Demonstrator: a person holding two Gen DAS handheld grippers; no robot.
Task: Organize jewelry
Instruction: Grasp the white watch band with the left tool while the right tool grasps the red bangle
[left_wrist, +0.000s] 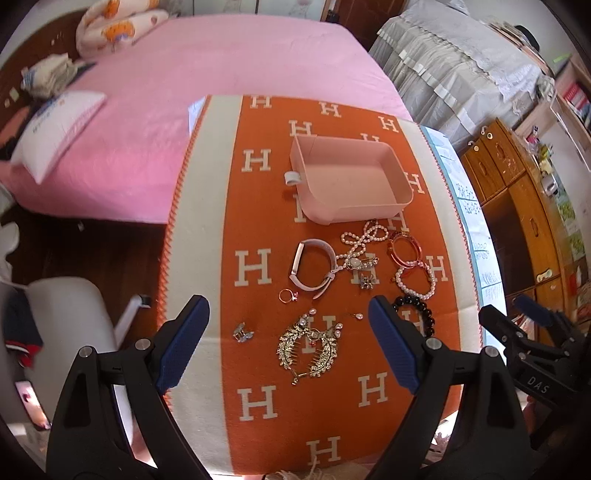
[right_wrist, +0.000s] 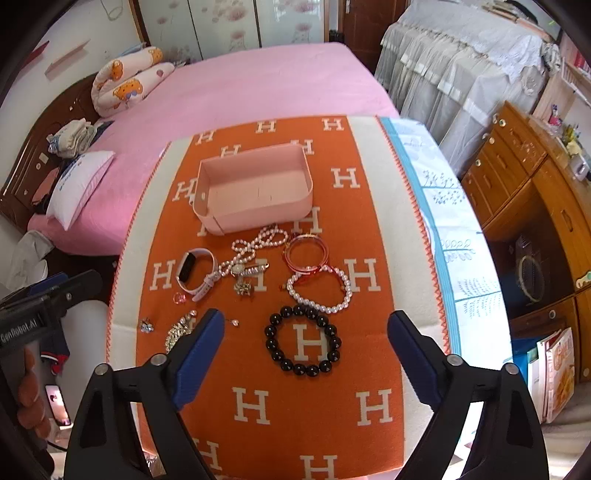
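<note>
Left wrist view
Left tongs (left_wrist: 284, 325): spread wide, nothing between the pads, hanging above the near part of the orange cloth (left_wrist: 258, 206).
Pink tray (left_wrist: 373, 201): open-topped and bare inside, on the cloth beyond the jewelry; long axis runs from upper left to lower right, lower cut-away wall toward the left.
White knob (left_wrist: 293, 178): just beside the tray's left corner; whether it touches cannot be told.
Gold hair comb (left_wrist: 308, 345): lies between the tongs' fingers, teeth toward the near edge.
Pink band watch (left_wrist: 314, 267): on its edge, strap looped, face to the left.
Ring (left_wrist: 288, 295): near the watch's near end.
Small clip (left_wrist: 242, 331): left of the comb, detail too fine to read.
Hidden: black bead bracelet (left_wrist: 415, 312) is half covered by the right-hand finger.
Other tool: right tongs (left_wrist: 535, 332) show at the right edge, jaws hard to judge here.

Right wrist view
Right tongs (right_wrist: 306, 332): spread, gripping nothing; the black bead bracelet (right_wrist: 303, 341) lies whole and flat between the fingers, untouched.
Pink tray (right_wrist: 255, 188): long axis runs left to right here, empty.
Pearl bracelet (right_wrist: 319, 291): just beyond the black one, overlapped by the red bangle (right_wrist: 306, 254).
Pearl necklace (right_wrist: 255, 245): twisted, running from the tray's near wall toward the watch (right_wrist: 195, 271).
Cut off: comb (right_wrist: 179, 328) mostly hidden behind the left-hand finger.
Only here: a hand (right_wrist: 31, 398) gripping the left tool's handle.
</note>
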